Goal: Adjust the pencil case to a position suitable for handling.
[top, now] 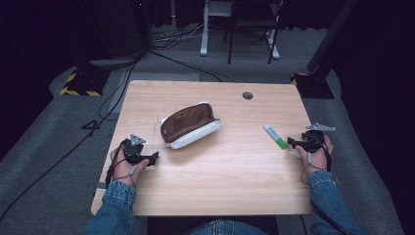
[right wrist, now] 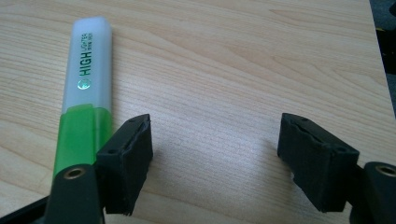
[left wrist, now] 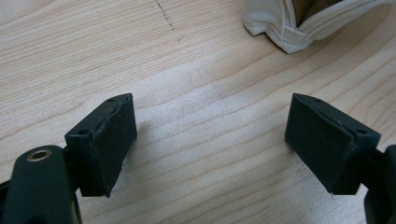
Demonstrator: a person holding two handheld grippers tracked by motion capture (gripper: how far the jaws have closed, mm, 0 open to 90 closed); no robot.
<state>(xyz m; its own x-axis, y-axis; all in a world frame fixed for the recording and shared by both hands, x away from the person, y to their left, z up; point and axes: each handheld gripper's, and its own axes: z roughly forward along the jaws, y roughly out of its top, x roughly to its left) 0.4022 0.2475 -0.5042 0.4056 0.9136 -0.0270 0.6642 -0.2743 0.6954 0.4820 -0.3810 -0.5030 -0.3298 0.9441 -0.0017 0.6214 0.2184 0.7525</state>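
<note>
A white pencil case with a brown lining lies open in the middle of the wooden table; its white end reaches into the top of the left gripper view. A green and white highlighter lies flat at the right. My left gripper rests on the table just left of the case, open, with bare wood between its pads. At the right edge, my right gripper stands open. The highlighter lies just outside its left pad, not between the jaws.
A small round cable hole sits near the table's far edge. Beyond the table are a grey floor with cables, a chair and desk legs, and yellow-black stand bases at the left and right.
</note>
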